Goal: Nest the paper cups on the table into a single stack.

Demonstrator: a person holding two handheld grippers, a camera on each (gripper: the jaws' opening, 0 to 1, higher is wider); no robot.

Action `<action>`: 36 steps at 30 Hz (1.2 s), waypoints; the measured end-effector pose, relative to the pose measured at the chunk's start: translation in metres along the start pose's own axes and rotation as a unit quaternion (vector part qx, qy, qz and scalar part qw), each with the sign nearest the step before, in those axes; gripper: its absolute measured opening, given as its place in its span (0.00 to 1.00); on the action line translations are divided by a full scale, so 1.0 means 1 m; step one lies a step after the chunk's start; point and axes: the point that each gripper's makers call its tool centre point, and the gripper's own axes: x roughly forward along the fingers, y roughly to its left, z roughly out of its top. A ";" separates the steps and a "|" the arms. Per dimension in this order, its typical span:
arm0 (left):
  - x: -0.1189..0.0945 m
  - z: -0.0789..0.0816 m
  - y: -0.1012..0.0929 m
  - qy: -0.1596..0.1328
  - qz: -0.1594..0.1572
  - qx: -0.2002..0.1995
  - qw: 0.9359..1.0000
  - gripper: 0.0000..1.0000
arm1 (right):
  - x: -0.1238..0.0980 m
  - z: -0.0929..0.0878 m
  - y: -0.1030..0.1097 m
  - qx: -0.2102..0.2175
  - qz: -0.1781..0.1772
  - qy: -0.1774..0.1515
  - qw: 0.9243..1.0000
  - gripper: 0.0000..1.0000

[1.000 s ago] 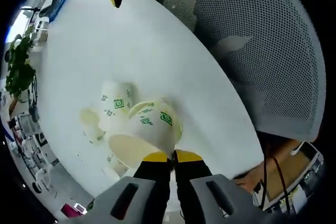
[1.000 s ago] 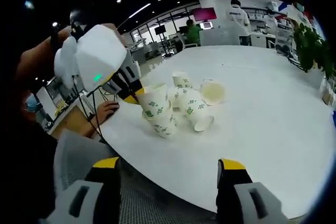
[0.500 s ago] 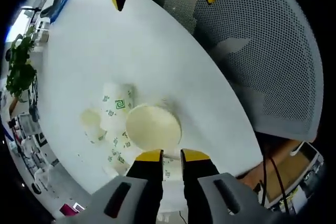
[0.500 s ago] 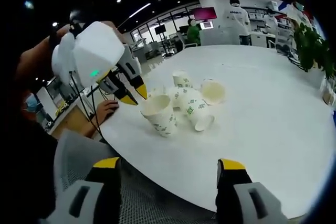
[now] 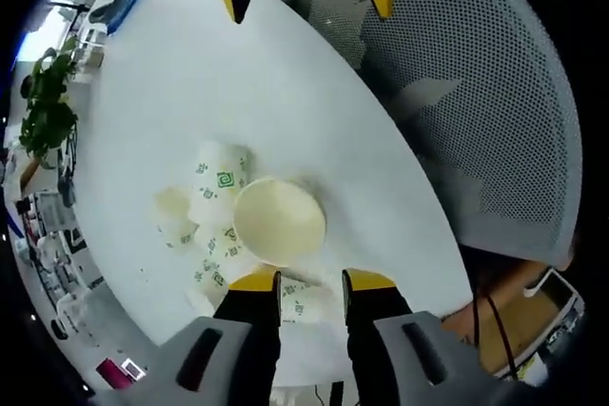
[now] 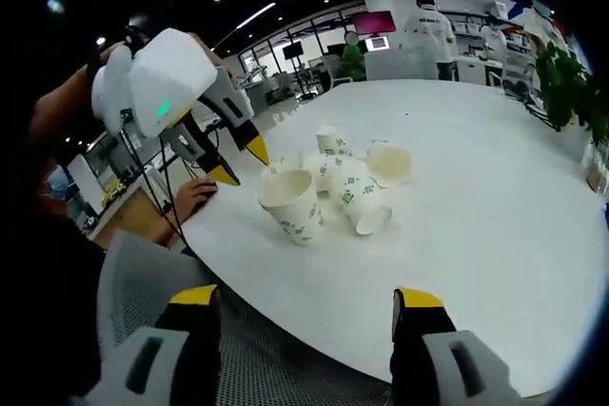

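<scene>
The left gripper (image 6: 238, 161) hangs just above the upright cup (image 6: 292, 204), its fingers released and holding nothing. The right gripper (image 6: 303, 303) waits at the near edge of the white surface (image 6: 476, 235), fingers spread wide and empty. The other paper cups (image 6: 357, 183) lie clustered, several tipped over, just behind the upright cup.

Round white tabletop (image 6: 495, 197): upright green-printed paper cup (image 6: 291, 203) near edge; tipped paper cups (image 6: 357, 199) clustered just behind; left tongs (image 6: 240, 161) above.
</scene>
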 end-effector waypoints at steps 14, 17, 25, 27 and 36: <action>-0.010 -0.019 -0.006 -0.087 0.022 -0.161 0.983 0.35 | 0.001 -0.002 -0.002 0.000 -0.001 0.005 1.000 0.73; -0.015 -0.025 -0.007 -0.102 0.029 -0.193 0.975 0.37 | 0.001 -0.003 0.000 -0.001 0.001 0.008 1.000 0.73; -0.014 -0.044 -0.013 -0.149 0.044 -0.290 0.944 0.39 | 0.002 -0.006 0.003 -0.003 0.005 0.019 1.000 0.73; -0.011 -0.048 -0.015 -0.160 0.046 -0.314 0.935 0.40 | 0.002 -0.006 0.003 -0.002 0.006 0.021 1.000 0.73; -0.008 -0.050 -0.024 -0.197 0.058 -0.393 0.896 0.42 | 0.002 -0.007 0.003 -0.001 0.004 0.027 1.000 0.72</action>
